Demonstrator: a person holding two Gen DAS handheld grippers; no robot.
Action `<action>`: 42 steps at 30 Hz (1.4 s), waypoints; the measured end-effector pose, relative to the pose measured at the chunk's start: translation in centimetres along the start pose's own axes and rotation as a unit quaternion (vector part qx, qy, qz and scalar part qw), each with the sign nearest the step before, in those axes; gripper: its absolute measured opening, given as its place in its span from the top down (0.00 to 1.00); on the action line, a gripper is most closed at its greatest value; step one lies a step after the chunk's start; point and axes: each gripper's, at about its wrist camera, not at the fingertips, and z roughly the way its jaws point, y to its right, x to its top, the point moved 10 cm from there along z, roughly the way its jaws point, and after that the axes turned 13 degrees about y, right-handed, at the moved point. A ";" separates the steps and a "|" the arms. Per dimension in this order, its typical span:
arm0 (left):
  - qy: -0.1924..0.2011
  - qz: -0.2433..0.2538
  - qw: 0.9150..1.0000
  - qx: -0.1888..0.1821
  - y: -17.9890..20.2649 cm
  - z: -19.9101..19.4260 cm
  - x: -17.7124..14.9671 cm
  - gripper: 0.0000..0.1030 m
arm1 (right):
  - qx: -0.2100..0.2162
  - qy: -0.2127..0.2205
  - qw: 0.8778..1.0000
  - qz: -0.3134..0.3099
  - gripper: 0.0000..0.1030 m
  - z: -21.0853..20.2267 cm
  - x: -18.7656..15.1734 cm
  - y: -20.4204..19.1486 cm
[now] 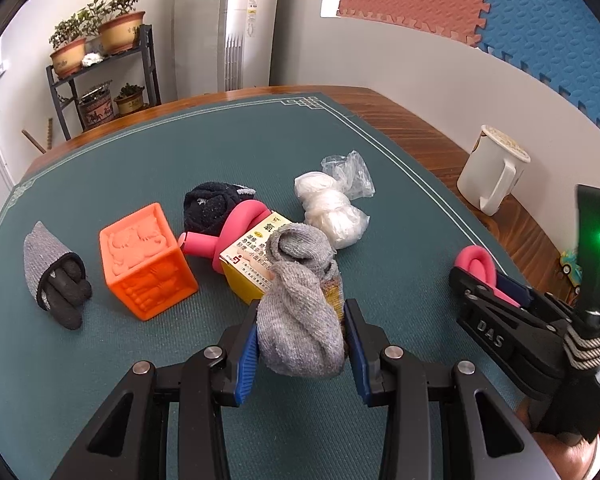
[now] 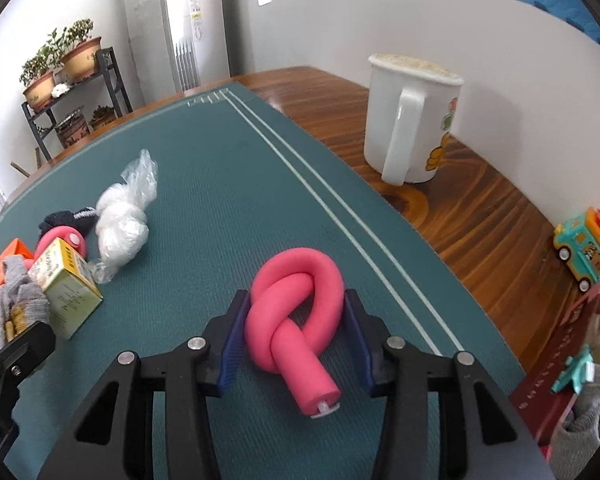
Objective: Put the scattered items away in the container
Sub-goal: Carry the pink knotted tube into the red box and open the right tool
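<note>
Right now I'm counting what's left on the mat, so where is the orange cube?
In the left wrist view, the orange cube sits on the green mat, left of centre, between the grey-and-black glove on its left and the yellow box on its right.

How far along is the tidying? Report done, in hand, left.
Done: a grey sock and toy plane seem to lie in the red container. In hand: left gripper grips a grey sock bundle, right gripper a knotted pink tube. Left: orange block, glove roll, black sock, second pink tube, yellow box, white bag.
</note>
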 end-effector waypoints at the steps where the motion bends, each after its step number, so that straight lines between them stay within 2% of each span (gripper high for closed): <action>1: 0.001 0.000 1.000 0.000 0.0 0.0 0.0 0.61 | 0.000 0.008 1.000 0.001 0.52 -0.6 0.3 0.0; 13: 0.017 0.008 1.000 -0.005 0.7 -1.2 0.6 0.61 | 0.012 0.071 0.997 0.025 0.52 -6.7 1.5 0.2; 17: 0.020 0.011 1.000 -0.009 1.2 -1.5 0.7 0.61 | -0.002 0.098 0.995 0.026 0.52 -9.9 1.6 1.6; 24: 0.028 0.029 0.999 -0.029 3.2 -2.7 0.6 0.61 | -0.050 0.127 0.988 0.073 0.52 -15.9 0.6 8.3; 31: 0.043 0.064 0.994 -0.073 7.9 -5.3 -0.1 0.61 | -0.117 0.129 0.977 0.121 0.52 -20.9 -2.1 16.8; 34: 0.044 0.082 0.991 -0.092 10.2 -6.5 -0.8 0.61 | -0.134 0.120 0.976 0.125 0.52 -21.9 -2.9 19.5; 38: 0.040 0.095 0.988 -0.117 12.9 -7.7 -1.6 0.61 | -0.136 0.116 0.975 0.134 0.50 -22.2 -3.0 21.4; 42: 0.039 0.103 0.985 -0.132 14.9 -9.0 -2.2 0.61 | -0.133 0.127 0.971 0.150 0.27 -22.6 -2.9 22.5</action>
